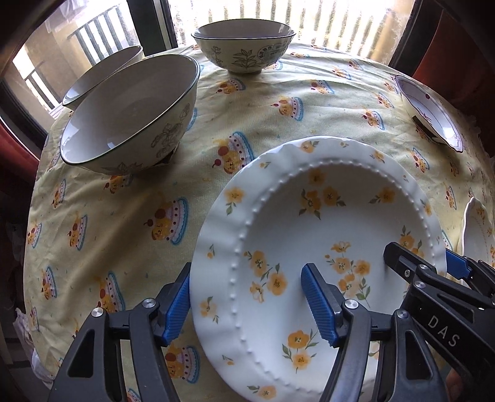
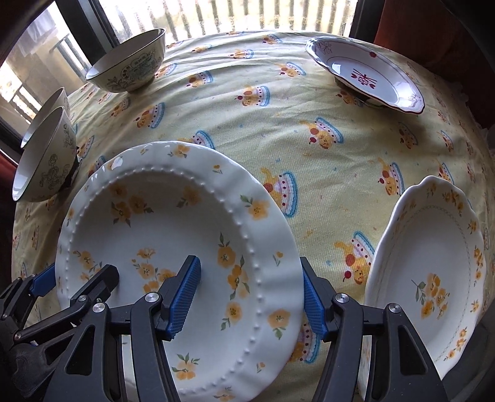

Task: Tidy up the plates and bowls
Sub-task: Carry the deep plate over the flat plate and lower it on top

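A white plate with yellow flowers and a beaded ring lies near the table's front. My left gripper is open, its fingers straddling the plate's left rim. My right gripper is open, straddling the plate's right rim; it also shows in the left wrist view. Neither visibly clamps. A second scalloped yellow-flower plate lies to the right. A plate with red markings sits far right. Cream leaf-patterned bowls stand at the left and at the back.
A third bowl sits behind the left one. The table wears a yellow cloth printed with cakes. Windows and railings lie behind the table; dark red chairs stand at the sides.
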`<move>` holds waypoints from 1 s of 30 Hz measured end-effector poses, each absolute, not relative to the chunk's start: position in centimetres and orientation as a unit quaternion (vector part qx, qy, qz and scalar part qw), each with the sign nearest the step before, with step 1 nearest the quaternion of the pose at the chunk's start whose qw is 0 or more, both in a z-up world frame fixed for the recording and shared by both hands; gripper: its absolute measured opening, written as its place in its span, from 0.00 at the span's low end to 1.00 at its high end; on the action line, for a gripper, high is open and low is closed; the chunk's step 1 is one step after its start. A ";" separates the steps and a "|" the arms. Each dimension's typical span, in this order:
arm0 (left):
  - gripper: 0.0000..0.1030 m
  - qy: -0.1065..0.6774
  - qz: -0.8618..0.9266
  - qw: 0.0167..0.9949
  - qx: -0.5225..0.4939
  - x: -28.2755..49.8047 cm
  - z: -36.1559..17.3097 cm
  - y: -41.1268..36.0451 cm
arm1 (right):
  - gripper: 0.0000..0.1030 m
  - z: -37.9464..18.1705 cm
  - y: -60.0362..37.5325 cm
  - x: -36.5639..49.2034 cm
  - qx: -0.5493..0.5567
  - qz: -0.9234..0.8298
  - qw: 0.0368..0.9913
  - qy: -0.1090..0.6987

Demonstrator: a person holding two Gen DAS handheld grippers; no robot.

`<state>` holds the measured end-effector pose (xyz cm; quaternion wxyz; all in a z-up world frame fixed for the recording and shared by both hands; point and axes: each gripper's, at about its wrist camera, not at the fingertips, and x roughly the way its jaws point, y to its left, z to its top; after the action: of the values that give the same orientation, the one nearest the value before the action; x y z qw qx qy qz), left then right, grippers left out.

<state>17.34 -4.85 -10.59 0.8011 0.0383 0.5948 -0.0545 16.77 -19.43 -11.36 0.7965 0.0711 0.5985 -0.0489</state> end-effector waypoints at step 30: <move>0.67 0.549 -0.087 0.829 0.059 13.5 -4.9 -6.6 | 0.64 -5.1 -20.8 11.1 0.107 -0.087 0.826 0.546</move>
<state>13.51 -6.62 -4.94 0.8293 0.0595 0.5488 -0.0868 11.14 -20.76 -5.13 0.8262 0.1067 0.5464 -0.0867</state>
